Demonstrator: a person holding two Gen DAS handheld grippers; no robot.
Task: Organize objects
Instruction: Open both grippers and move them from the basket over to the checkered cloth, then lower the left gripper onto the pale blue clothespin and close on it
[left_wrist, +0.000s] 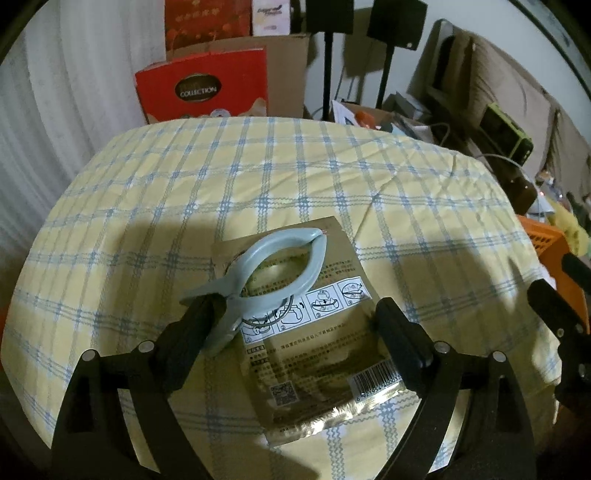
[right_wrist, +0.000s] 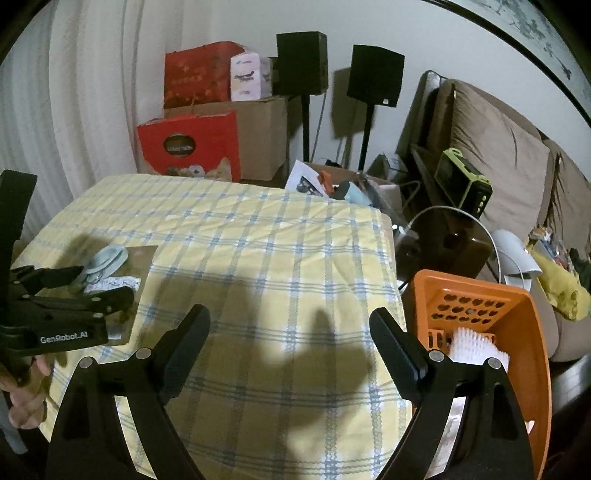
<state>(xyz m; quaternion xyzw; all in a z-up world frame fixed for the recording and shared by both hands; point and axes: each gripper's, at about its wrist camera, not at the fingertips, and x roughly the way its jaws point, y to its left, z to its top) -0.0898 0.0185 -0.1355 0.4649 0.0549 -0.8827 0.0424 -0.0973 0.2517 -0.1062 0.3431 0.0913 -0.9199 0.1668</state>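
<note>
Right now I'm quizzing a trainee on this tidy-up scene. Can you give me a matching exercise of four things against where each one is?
Things:
1. grey clip
2. gold packet
3. white brush
4. orange basket

Places:
A. flat on the checked cloth
B. beside the table's right edge
C. lying on top of the packet
D. inside the basket

Pairs: 1-C, 2-A, 3-D, 4-B

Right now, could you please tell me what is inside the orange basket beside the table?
The orange basket holds a white bristly brush-like item near its perforated wall. The right gripper and the basket's own rim cover the bottom, so anything else inside cannot be seen.
</note>
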